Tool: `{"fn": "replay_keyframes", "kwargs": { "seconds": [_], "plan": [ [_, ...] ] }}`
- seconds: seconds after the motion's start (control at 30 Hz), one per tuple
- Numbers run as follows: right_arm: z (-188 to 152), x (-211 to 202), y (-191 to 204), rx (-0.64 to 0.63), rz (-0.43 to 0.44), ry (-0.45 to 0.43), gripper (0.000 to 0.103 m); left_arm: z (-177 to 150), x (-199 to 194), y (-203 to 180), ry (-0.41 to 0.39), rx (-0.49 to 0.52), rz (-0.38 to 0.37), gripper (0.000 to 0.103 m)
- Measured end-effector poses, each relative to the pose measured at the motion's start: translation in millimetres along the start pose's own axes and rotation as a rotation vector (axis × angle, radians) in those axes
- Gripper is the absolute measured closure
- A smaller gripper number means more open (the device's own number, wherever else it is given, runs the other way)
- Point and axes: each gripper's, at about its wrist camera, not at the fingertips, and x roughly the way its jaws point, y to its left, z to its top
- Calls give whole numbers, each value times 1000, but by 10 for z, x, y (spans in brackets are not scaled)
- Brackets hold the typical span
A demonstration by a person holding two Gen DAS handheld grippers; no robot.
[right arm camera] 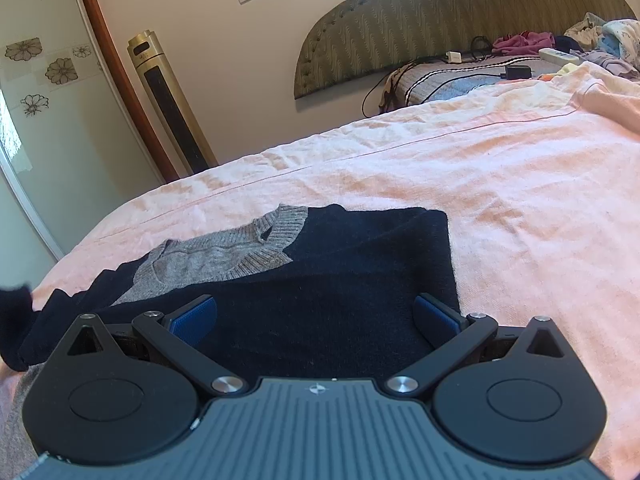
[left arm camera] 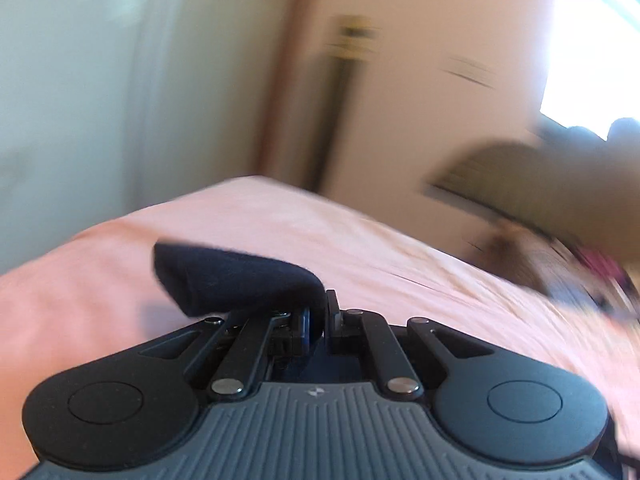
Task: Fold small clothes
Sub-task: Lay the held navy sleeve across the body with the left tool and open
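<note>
left wrist view: left tool point(left arm camera: 320, 316) clamped on navy sleeve point(left arm camera: 236, 280), raised for folding | right tool point(right arm camera: 316, 320) spread wide, over sweater point(right arm camera: 340, 280) near bed point(right arm camera: 520, 200) edge, gripping nothing

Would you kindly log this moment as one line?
left gripper: shut on navy knitted sweater sleeve | right gripper: open above sweater | pink bedsheet

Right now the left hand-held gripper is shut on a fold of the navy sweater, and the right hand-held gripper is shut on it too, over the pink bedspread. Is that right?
Not quite. The left hand-held gripper is shut on navy sweater fabric, but the right hand-held gripper is open: the right wrist view shows its blue pads spread wide over the sweater, pinching nothing. The pink bedspread is correct.
</note>
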Motion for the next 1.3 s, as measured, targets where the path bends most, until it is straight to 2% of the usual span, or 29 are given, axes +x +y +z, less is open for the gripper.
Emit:
{"fn": "replay_keyframes", "kwargs": {
  "seconds": [0.07, 0.13, 0.2, 0.27, 0.3, 0.33, 0.4, 0.47, 0.5, 0.57, 0.6, 0.63, 0.67, 0.7, 0.77, 0.83, 0.9, 0.97, 1.0, 1.03, 1.07, 1.1, 1.17, 1.23, 1.3],
  "plan": [
    [2, -4, -14, 8, 6, -3, 0, -247, -50, -629, 80, 181, -153, 95],
    [1, -14, -35, 19, 14, -7, 0, -550, -53, -1094, 198, 342, -255, 93],
    [0, -23, -55, 30, 23, -11, 0, -798, -112, -1280, 267, 433, -298, 91],
    [0, -26, -65, 37, 28, -13, 0, -940, -234, -1244, 272, 471, -314, 80],
    [1, -26, -70, 40, 30, -14, 0, -976, -308, -1161, 257, 453, -311, 64],
    [3, -24, -72, 42, 32, -14, 0, -993, -364, -1071, 238, 421, -307, 35],
    [3, -24, -80, 49, 37, -16, 0, -1026, -540, -773, 189, 308, -295, 2],
    [3, -25, -80, 47, 36, -15, 0, -1074, -634, -516, 150, 179, -295, 1],
    [4, -26, -81, 45, 34, -15, 0, -1110, -605, -407, 161, 138, -283, 1],
    [31, -37, -77, 41, 27, -1, 0, -1248, -496, -248, 215, 101, -211, 2],
    [77, -58, -68, 65, 19, 23, 0, -1207, -431, -177, 245, 52, -209, 1],
    [122, -95, -63, 109, 25, 44, 1, -1187, -458, -120, 206, 15, -221, 1],
    [175, -153, -60, 176, 66, 74, 3, -1203, -471, -82, 189, -12, -211, 1],
    [220, -194, -52, 229, 144, 114, 6, -1208, -452, -75, 205, -16, -203, 1],
    [261, -221, 13, 272, 251, 204, 10, -1209, -446, -85, 213, 8, -195, 1],
    [242, -167, 153, 222, 235, 305, 11, -1210, -452, -108, 211, 10, -197, 0],
    [179, -77, 246, 177, 195, 373, 20, -1196, -442, -94, 212, 3, -199, 0],
    [129, -25, 316, 159, 204, 395, 35, -1194, -455, -73, 210, 1, -200, 0],
    [112, -11, 353, 145, 207, 393, 39, -1192, -456, -88, 210, 3, -199, 0],
    [95, 7, 392, 128, 206, 394, 57, -1174, -405, -126, 211, 4, -198, 0],
    [74, 43, 421, 108, 195, 404, 82, -1173, -407, -120, 211, 5, -198, 0],
    [66, 78, 452, 78, 180, 410, 89, -1182, -425, -129, 210, 5, -198, 0],
    [142, 42, 501, 12, 181, 387, 90, -1181, -427, -125, 210, 4, -199, 0],
    [351, -71, 503, -24, 200, 325, 91, -1181, -426, -123, 210, 3, -199, 0],
    [566, -170, 466, -76, 163, 270, 91, -1182, -397, -142, 210, 3, -199, 0]
  ]
}}
